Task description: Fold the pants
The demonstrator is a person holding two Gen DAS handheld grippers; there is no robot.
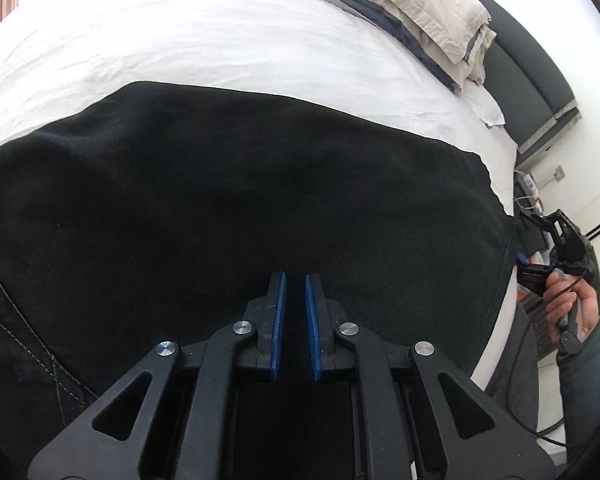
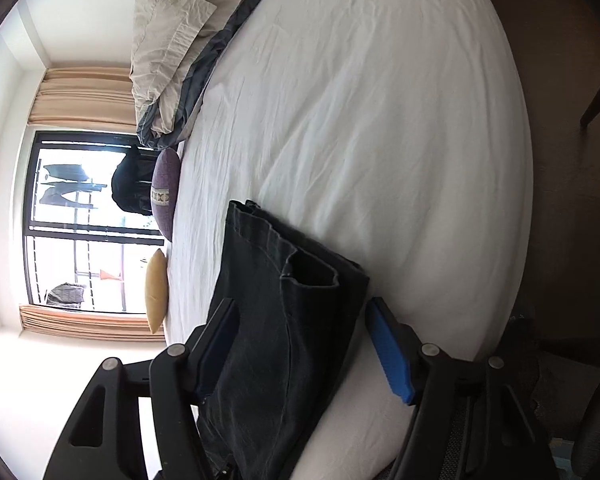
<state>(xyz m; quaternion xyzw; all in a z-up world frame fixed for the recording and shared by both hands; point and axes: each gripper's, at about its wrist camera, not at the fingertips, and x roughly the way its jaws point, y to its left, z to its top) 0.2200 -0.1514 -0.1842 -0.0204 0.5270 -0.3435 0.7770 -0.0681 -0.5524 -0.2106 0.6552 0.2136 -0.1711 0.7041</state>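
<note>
With the bed [image 2: 380,120] white-sheeted by a window [image 2: 80,220], black pants [image 2: 284,320] lie lengthwise along its edge; left tool [image 1: 295,280] narrow, empty; right tool [image 2: 300,308] wide, straddling them.

my left gripper [image 1: 295,280] is a black plastic frame with triangular cut-outs, round silver screw heads at the pivots, and ribbed blue pads [image 1: 278,320] lining the inner faces of both fingers. my right gripper [image 2: 300,308] has the same black linkage, silver screws and blue pads [image 2: 390,354]. my right hand [image 1: 576,304] comes out of a grey-blue sleeve [image 1: 592,376], with a thin black cable across it.
</note>
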